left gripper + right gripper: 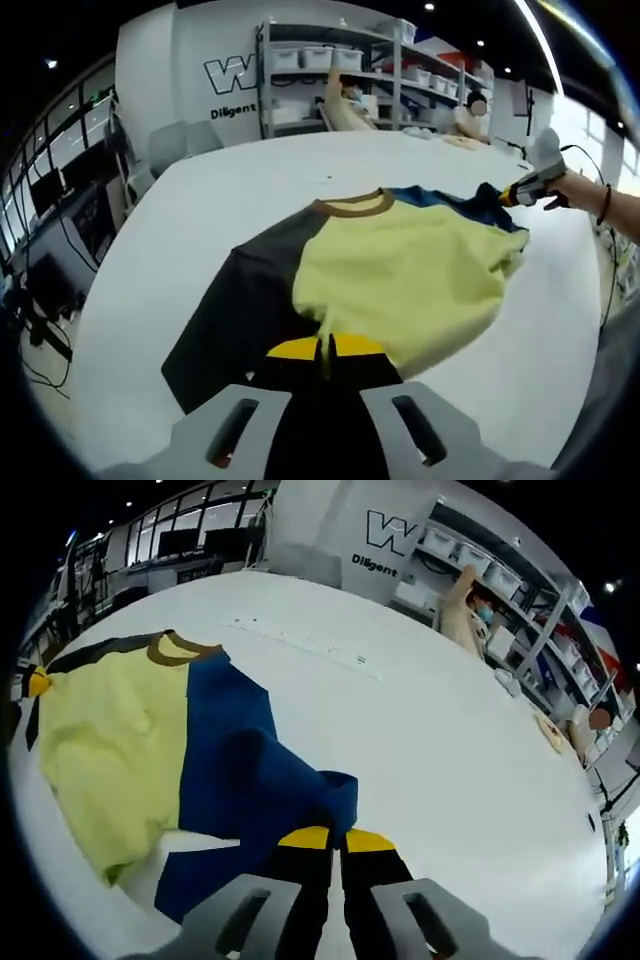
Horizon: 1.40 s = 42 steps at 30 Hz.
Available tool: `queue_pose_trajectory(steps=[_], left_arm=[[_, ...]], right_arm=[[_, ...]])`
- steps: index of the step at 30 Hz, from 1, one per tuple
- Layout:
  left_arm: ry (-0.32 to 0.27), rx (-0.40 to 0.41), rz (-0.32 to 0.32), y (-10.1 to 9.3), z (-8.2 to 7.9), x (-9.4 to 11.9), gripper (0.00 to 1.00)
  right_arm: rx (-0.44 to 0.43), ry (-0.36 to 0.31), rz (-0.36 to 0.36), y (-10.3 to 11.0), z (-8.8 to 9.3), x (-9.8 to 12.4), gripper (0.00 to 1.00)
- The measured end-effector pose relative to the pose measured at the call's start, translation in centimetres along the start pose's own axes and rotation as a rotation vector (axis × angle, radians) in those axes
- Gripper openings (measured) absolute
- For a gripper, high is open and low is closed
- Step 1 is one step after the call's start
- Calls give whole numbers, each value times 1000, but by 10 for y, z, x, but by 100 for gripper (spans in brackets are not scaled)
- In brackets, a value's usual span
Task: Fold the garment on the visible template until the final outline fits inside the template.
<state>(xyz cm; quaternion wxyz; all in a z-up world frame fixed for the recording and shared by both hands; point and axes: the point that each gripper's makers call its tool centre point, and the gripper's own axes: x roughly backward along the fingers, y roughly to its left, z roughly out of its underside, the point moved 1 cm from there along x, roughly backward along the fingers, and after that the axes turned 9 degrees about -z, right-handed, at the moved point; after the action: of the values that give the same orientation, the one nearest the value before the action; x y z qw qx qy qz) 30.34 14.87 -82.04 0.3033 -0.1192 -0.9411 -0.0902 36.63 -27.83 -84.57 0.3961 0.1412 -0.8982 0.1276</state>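
Observation:
A garment lies spread on the white table (200, 200): pale yellow front (400, 270), dark grey side (250, 300), blue side (450, 200), brown collar (352, 206). My left gripper (328, 352), with yellow-tipped jaws, is shut on the garment's near edge where yellow meets dark grey. In the right gripper view the yellow front (110, 740) lies to the left of the blue part (240, 770). My right gripper (336, 840) is shut on a bunched corner of the blue fabric. That gripper (522, 190) also appears at the garment's far right, held by a hand.
Shelving with storage bins (330, 60) and people stand beyond the table's far edge. Desks with monitors (60, 190) are off to the left. Bare white tabletop (450, 750) stretches to the right of the garment, with small marks (360, 660) near its far side.

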Motion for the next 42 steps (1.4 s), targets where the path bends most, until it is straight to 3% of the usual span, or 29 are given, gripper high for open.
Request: queue_pose_trajectory(steps=[3, 7, 9, 12, 15, 19, 23, 27, 32, 36, 42], left_arm=[[16, -17, 22, -3, 4, -1, 0], [5, -7, 16, 0, 6, 3, 3], [4, 9, 23, 2, 5, 4, 11], [-4, 14, 27, 4, 3, 8, 29], [13, 35, 67, 0, 5, 14, 38], [23, -15, 74, 0, 12, 18, 39], [62, -30, 116, -5, 20, 20, 37], [75, -49, 102, -4, 25, 19, 35], [90, -44, 112, -4, 30, 18, 31], [116, -47, 136, -9, 38, 13, 27], [78, -85, 142, -12, 33, 9, 17]], right_arm=[[-93, -37, -20, 0, -1, 0, 0], [-117, -118, -33, 5, -11, 12, 19], [-155, -171, -105, 21, -17, 21, 27], [-170, -178, -148, 34, -18, 30, 39], [-91, -175, -195, 57, -20, 40, 47], [-83, -217, -277, 86, -27, 54, 55], [-2, -221, -374, 120, -21, 60, 58], [126, -169, -385, 135, -4, 59, 55], [197, -108, -378, 144, 16, 52, 44], [192, -150, -375, 147, 14, 53, 26], [224, -174, -369, 148, 11, 52, 8]])
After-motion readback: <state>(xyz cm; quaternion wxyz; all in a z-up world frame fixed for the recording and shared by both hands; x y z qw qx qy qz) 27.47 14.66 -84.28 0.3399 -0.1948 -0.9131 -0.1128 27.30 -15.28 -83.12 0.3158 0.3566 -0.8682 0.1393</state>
